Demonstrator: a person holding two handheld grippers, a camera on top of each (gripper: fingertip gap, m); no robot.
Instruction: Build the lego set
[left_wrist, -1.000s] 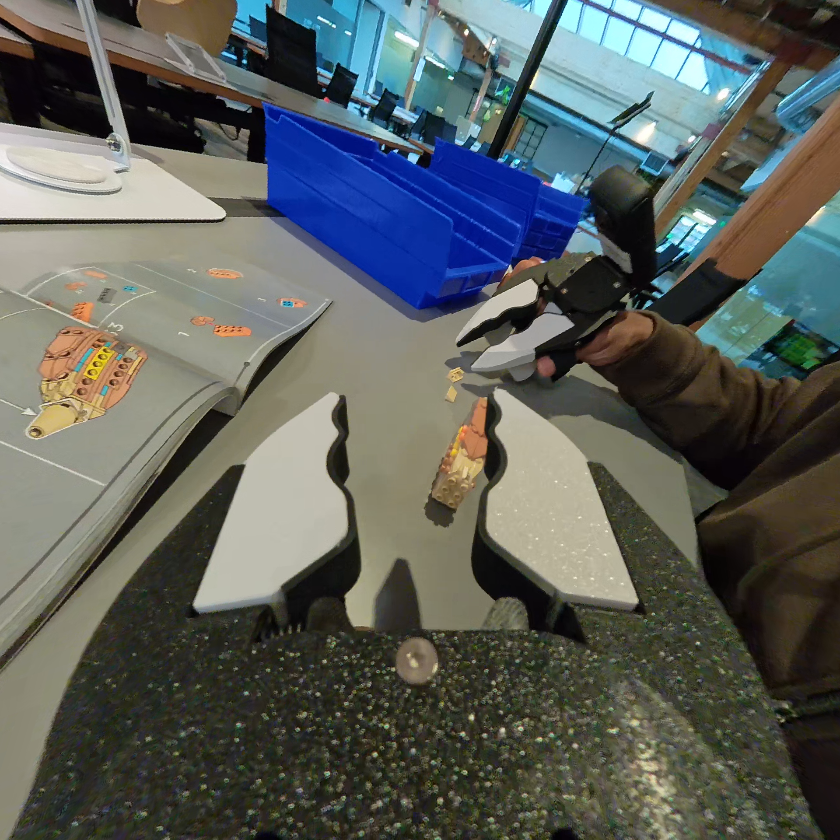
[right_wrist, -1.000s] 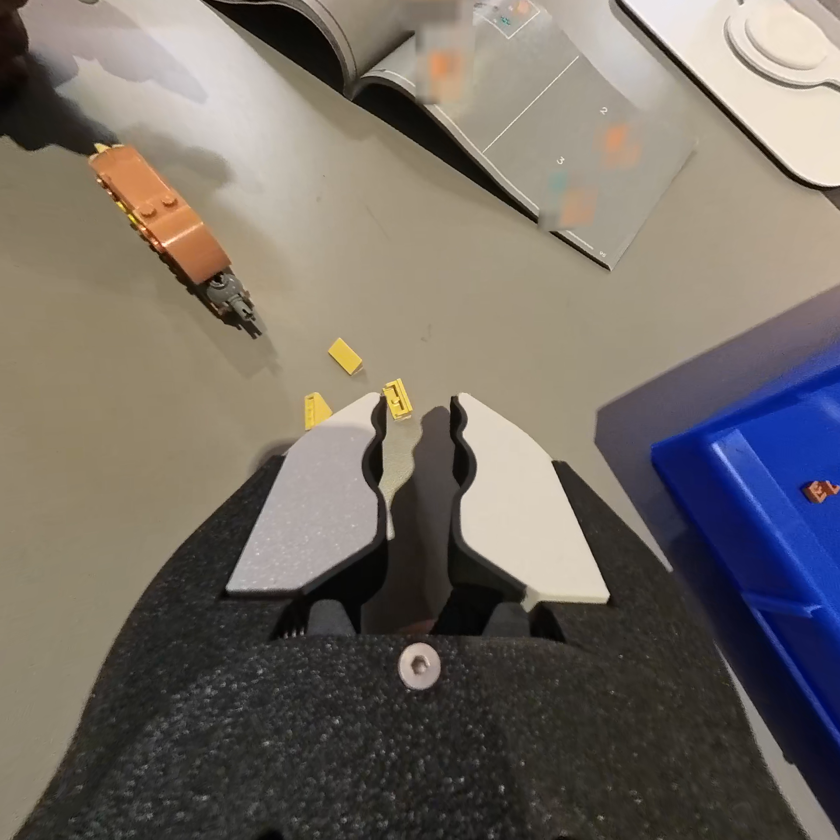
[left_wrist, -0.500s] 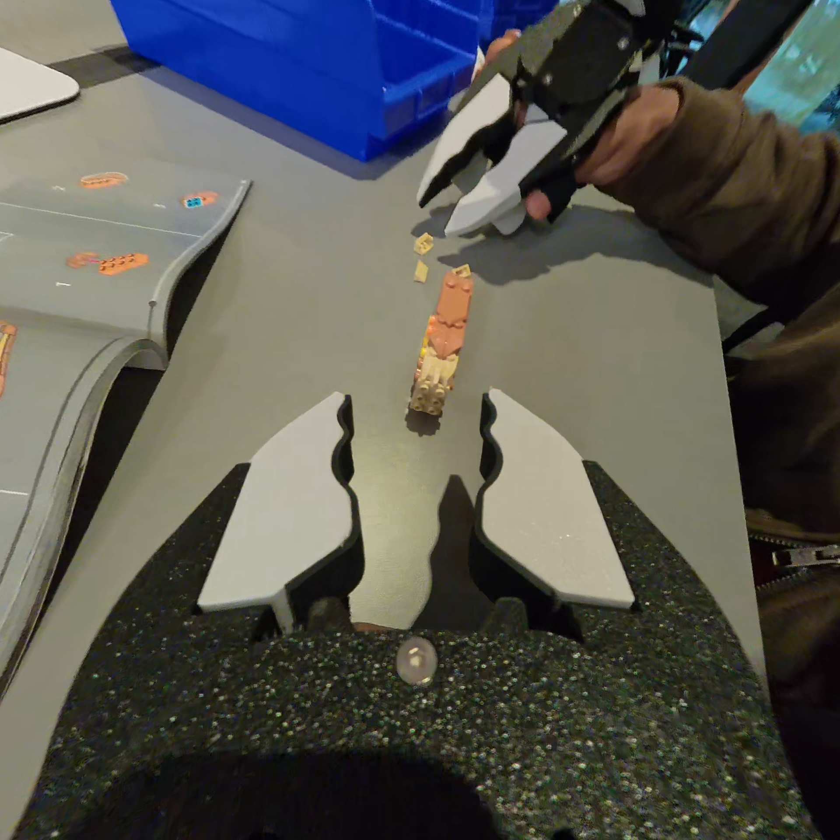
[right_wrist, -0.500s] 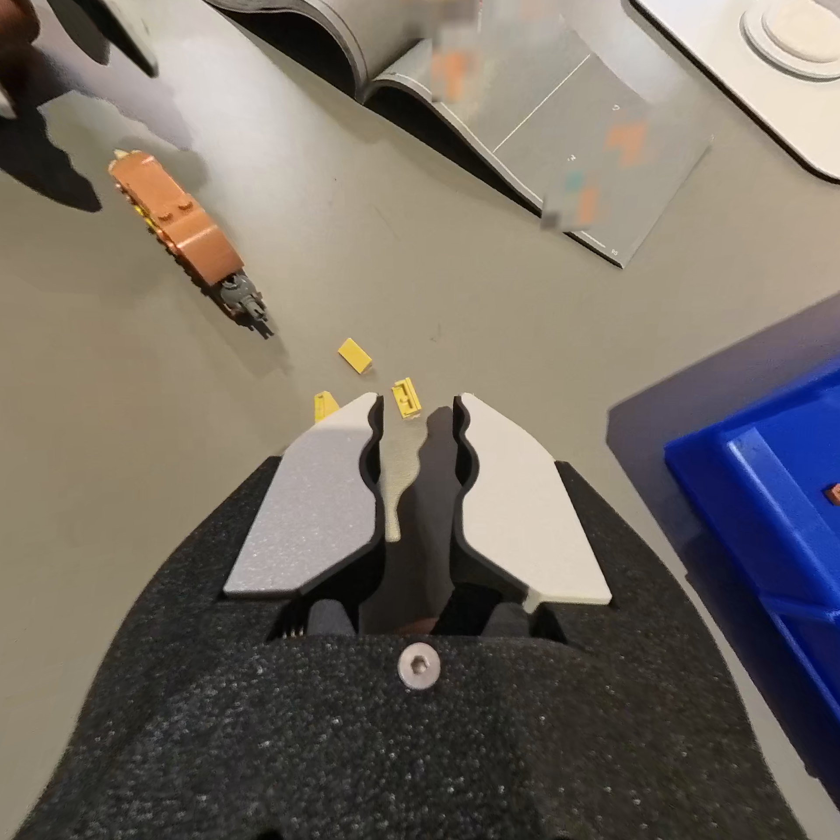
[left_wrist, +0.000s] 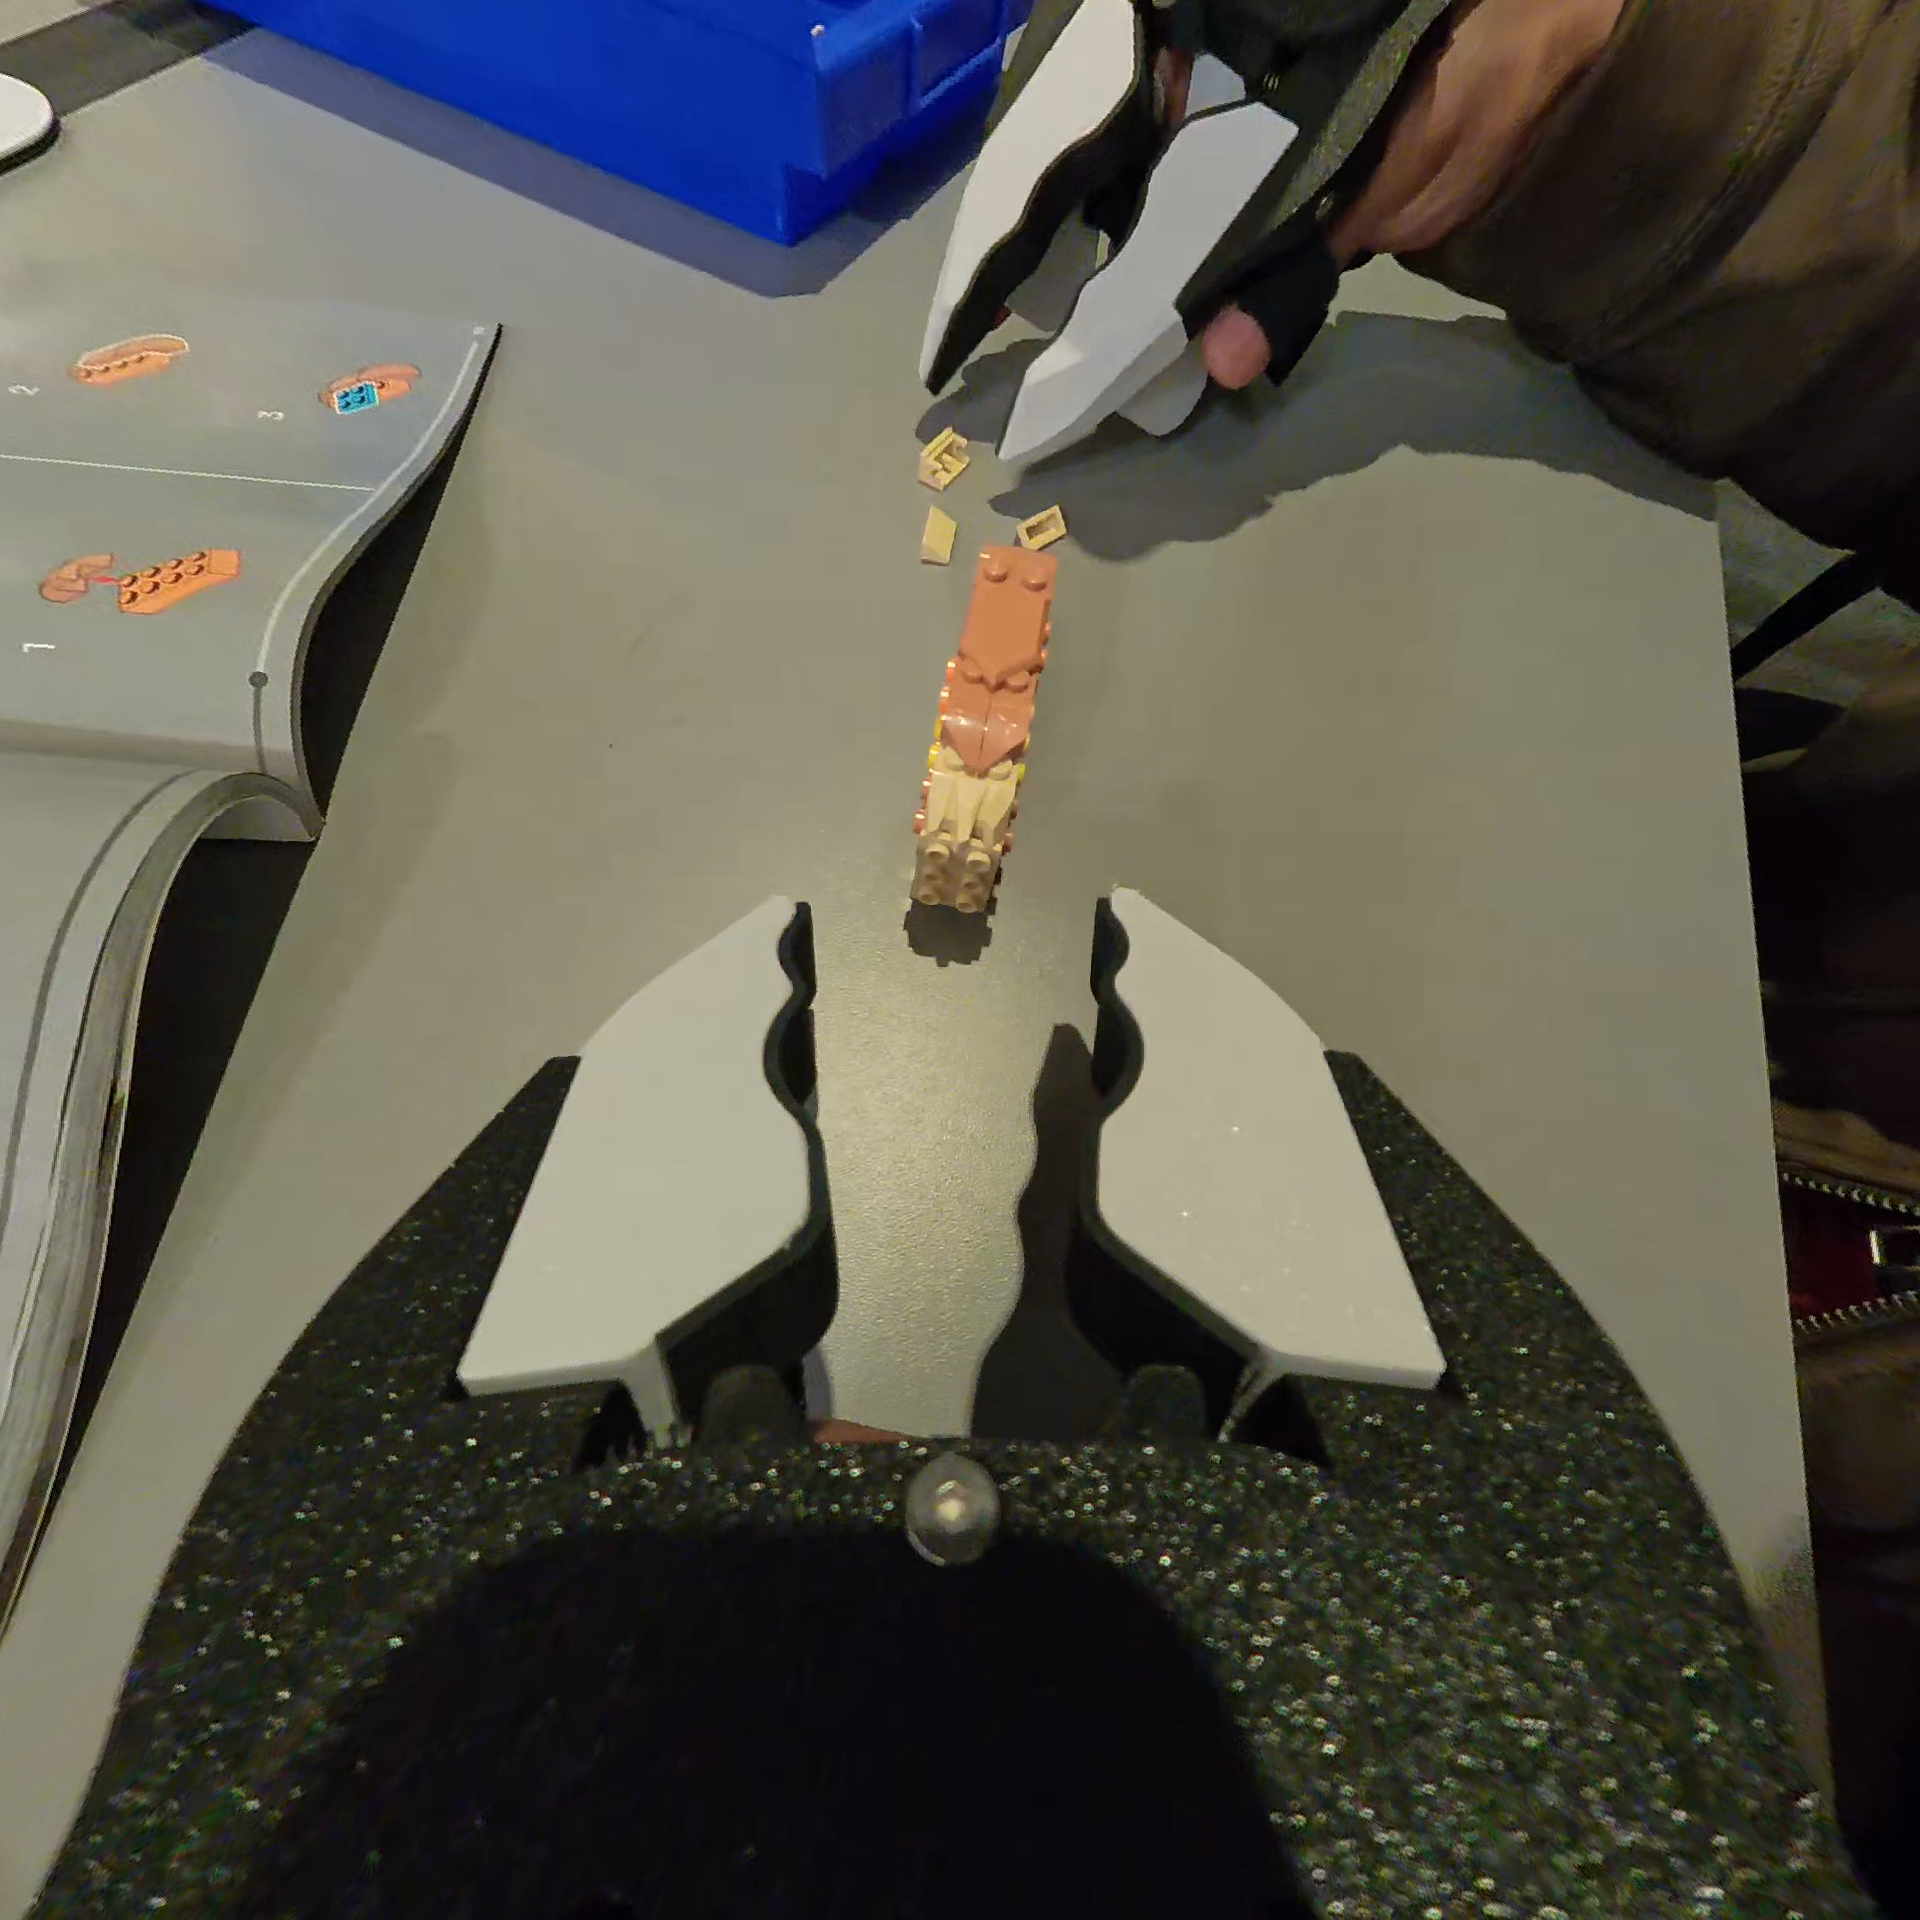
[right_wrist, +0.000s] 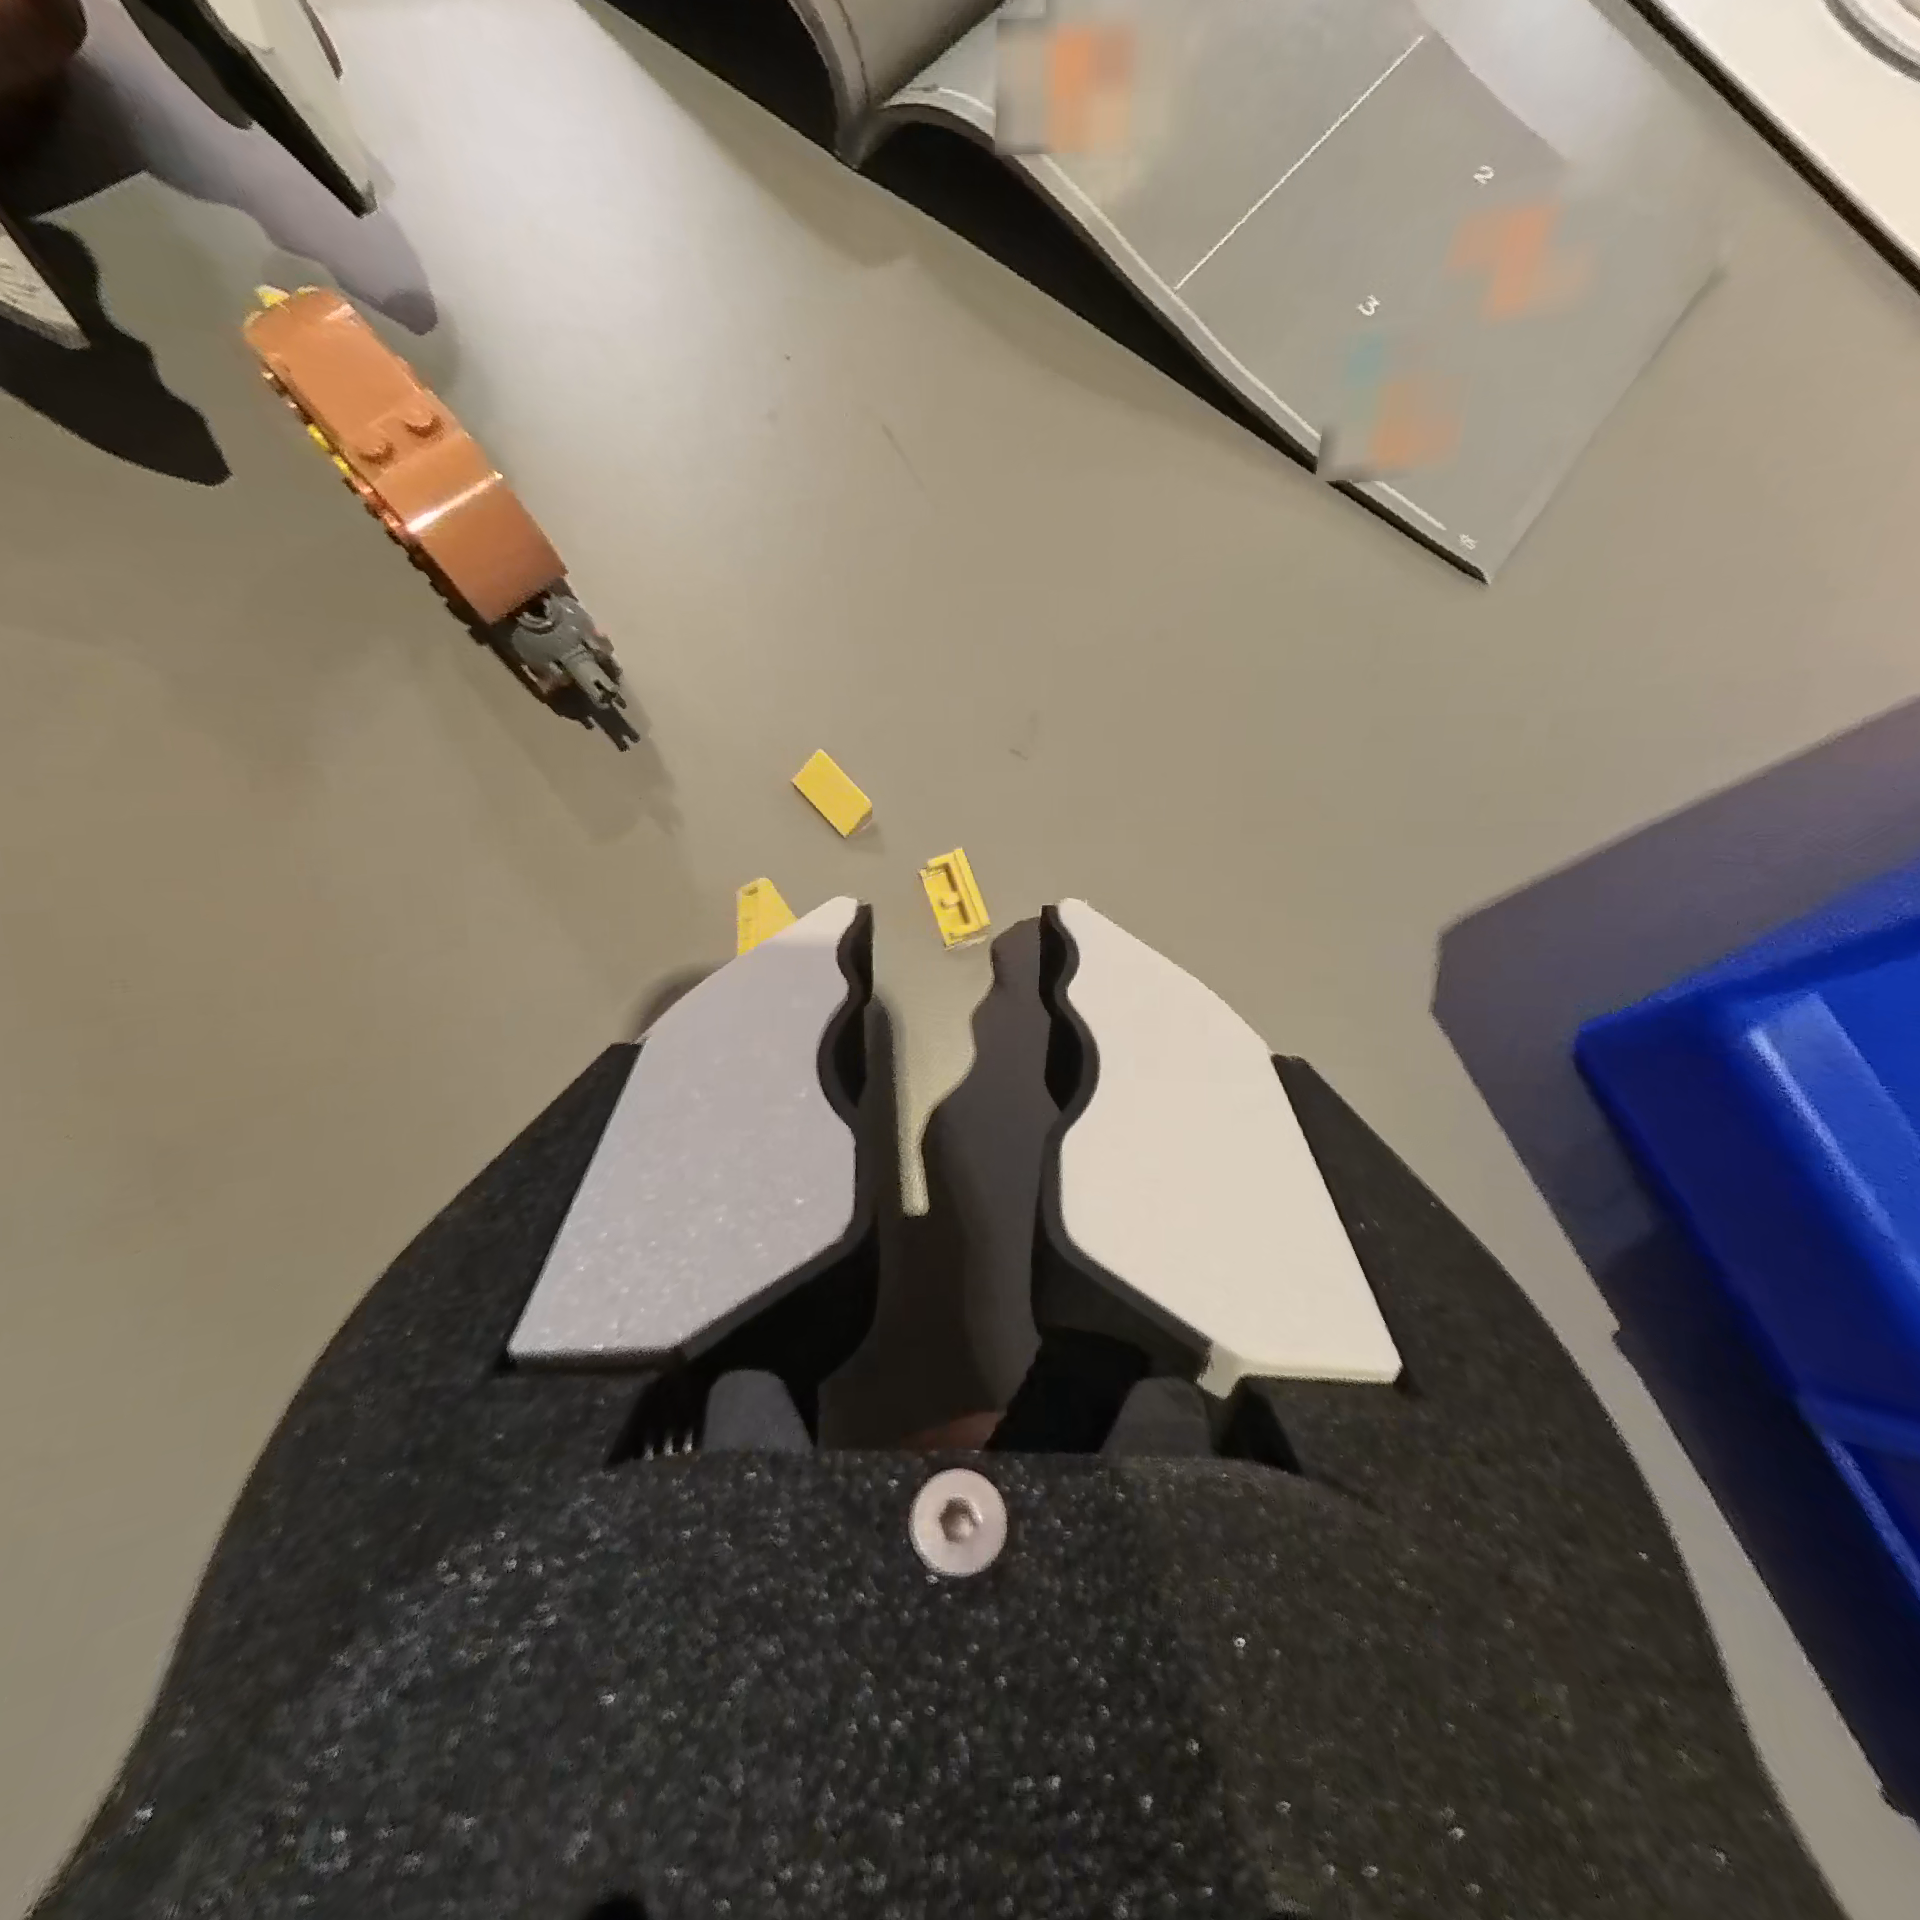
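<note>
Left gripper (left_wrist: 951, 914) and right gripper (right_wrist: 956, 914) both agape, empty; brick sub-assembly (left_wrist: 987, 717) light, rigid, likely separable; grasp its long flanks.

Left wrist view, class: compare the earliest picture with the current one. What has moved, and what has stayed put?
The left tool tipped down and lined up behind the long brown-and-tan lego model, open, touching nothing. The right tool barely moved over the three small yellow lego pieces. Nothing was grasped or released; model, pieces and grey instruction booklet stayed put.
</note>
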